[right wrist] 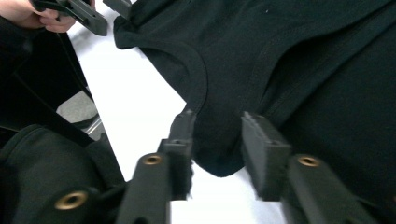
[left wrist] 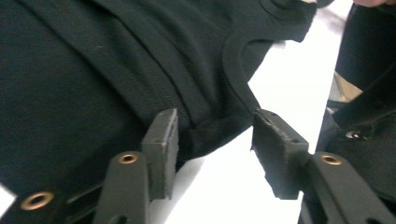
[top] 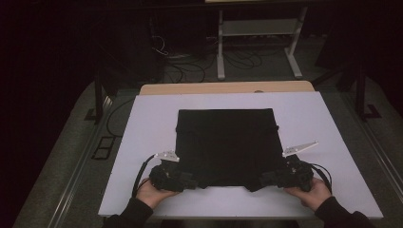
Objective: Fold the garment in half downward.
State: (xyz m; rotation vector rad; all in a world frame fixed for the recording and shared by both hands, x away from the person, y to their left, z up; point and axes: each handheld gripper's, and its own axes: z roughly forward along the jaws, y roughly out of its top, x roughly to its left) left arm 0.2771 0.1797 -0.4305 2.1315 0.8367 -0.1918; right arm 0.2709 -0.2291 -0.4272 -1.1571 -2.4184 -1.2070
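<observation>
A black garment [top: 225,145] lies folded flat in a rough square on the white board [top: 142,137]. My left gripper [top: 192,182] sits at its near left corner and my right gripper [top: 255,183] at its near right corner, each held by a hand. In the left gripper view, the left gripper [left wrist: 215,140] stands open, with a corner of the garment [left wrist: 93,70] by the neckline lying between its jaws. In the right gripper view, the right gripper [right wrist: 219,140] is also open around the other rounded corner of the garment [right wrist: 299,60], pads apart from the cloth.
The board rests on a wooden table [top: 223,87]. A white metal stand [top: 259,28] and loose cables [top: 190,66] lie on the dark floor behind. Bare white board shows on both sides of the garment and along the near edge.
</observation>
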